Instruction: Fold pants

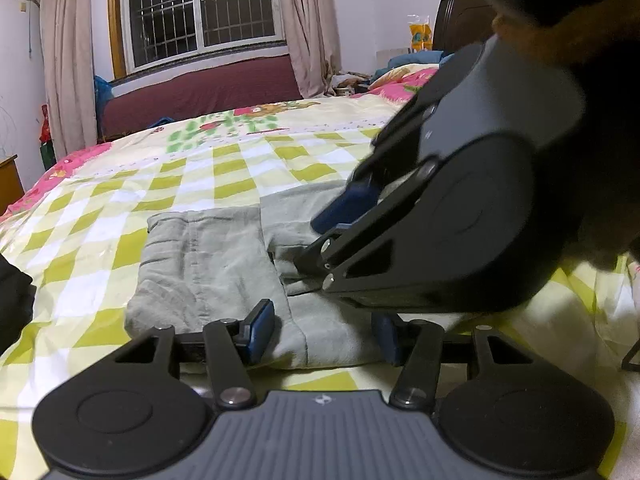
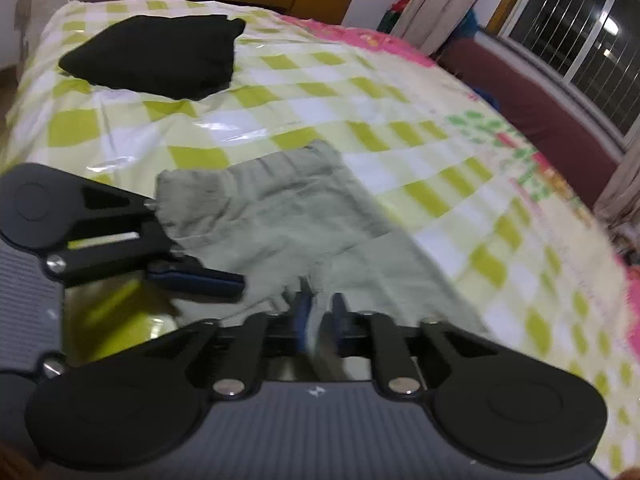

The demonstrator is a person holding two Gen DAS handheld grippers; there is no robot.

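Both my tools sit low in frame: left tool (image 1: pixel 326 338) open over grey-green folded cotton pants (image 1: pixel 208 264), right tool (image 2: pixel 320 314) nearly closed, grip unclear; checked yellow-green bed quilt (image 2: pixel 320 92), barred window (image 1: pixel 204 8) upper left.

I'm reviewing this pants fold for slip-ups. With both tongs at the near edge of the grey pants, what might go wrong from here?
1. The right tongs stand narrow at a bunched ridge of the grey pants; the blurred frame doesn't show a firm pinch, so the cloth may slip.
2. The left tongs are open astride the near edge, so one-sided lifting could skew the fold.
3. The two tools sit close together and may collide.
4. The checked bedcover lies directly under the cloth and could get pinched too.
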